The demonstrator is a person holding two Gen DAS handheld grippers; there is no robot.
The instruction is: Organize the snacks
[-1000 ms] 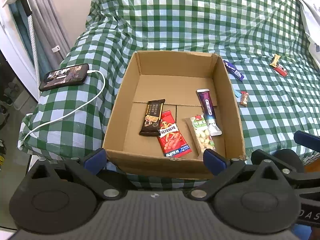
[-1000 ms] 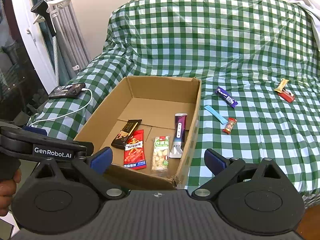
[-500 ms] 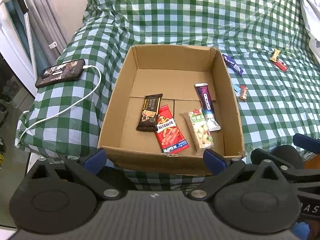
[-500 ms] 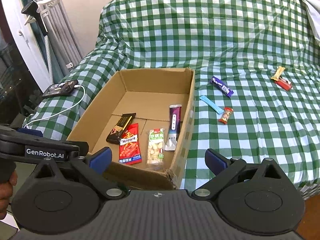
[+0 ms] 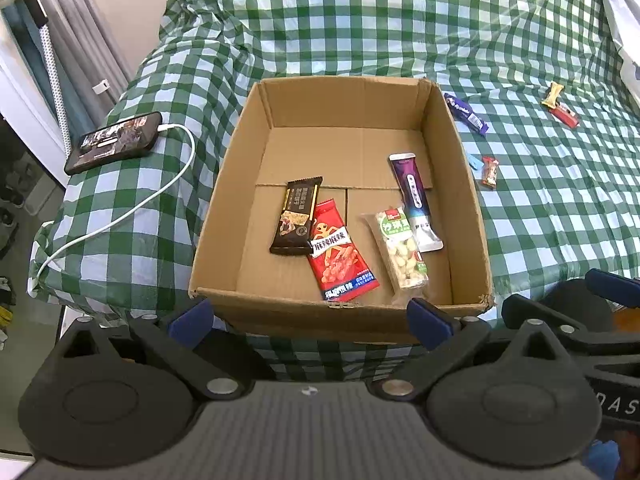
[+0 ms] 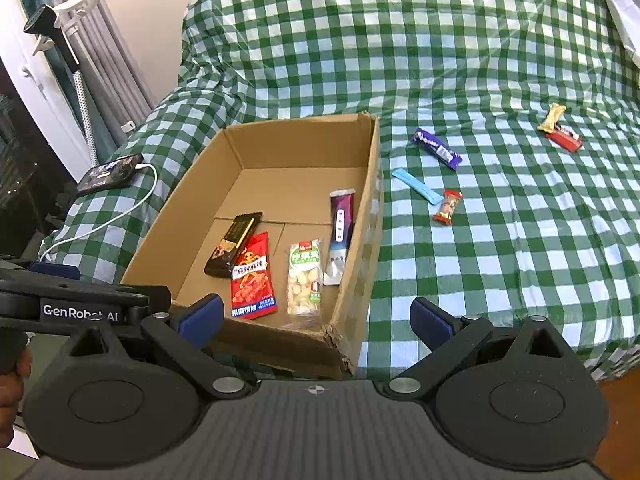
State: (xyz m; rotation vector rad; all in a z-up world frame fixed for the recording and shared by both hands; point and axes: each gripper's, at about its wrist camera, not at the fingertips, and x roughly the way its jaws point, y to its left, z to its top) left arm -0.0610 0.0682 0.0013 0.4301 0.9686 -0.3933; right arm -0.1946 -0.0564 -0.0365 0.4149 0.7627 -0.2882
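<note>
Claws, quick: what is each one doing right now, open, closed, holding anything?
Left claw: open, empty, short of the cardboard box.
Right claw: open, empty.

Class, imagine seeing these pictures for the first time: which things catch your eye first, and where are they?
An open brown cardboard box sits on the green-and-white checked cloth, holding four snack packets, among them a red packet. To its right, five small wrapped snacks lie loose on the cloth, including a purple bar. A black phone charges left of the box.
</note>
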